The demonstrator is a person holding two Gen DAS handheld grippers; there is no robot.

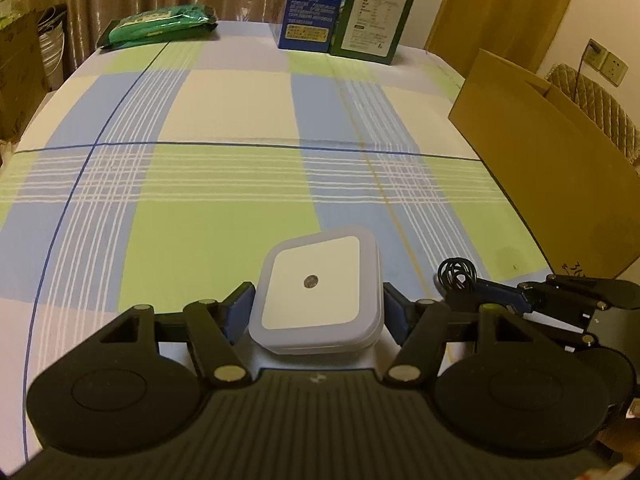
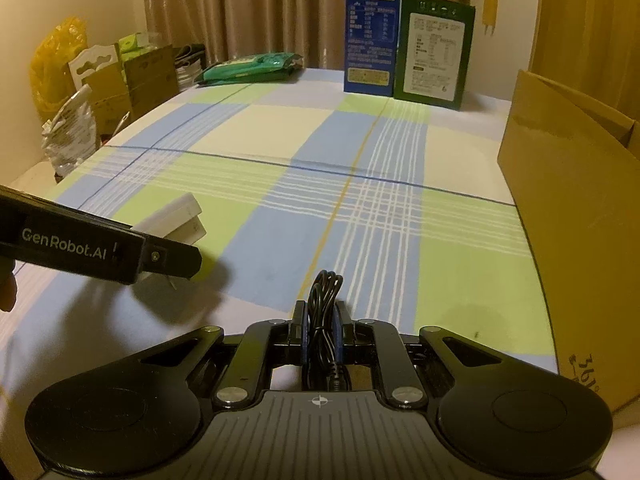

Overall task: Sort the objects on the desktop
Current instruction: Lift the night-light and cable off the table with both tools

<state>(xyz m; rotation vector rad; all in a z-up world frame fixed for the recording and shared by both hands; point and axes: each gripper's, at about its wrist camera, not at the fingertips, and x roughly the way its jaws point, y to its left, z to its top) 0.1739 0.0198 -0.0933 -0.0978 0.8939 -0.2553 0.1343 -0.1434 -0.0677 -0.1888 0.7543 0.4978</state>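
Grippers were both loaded when I looked: the left gripper stood about half open with its blue pads pressed on either side of a white square night light, which sat low in the middle of the left wrist view, lifted clear of the checked cloth on the counter. My right gripper was clamped nearly shut on a coiled black cable, low centre in the right wrist view, the loops sticking out past the fingertips and a plug end hanging back toward the body. I judged the step in hand to be the carry, with both things picked up and not yet put down. An open cardboard box stood along the right edge of both views and seemed the likely place for them, though I could not see inside it. The next move, as I read it, called for swinging each load over the near wall of the box, one at a time so the grippers did not meet, and opening only once clear of the rim.
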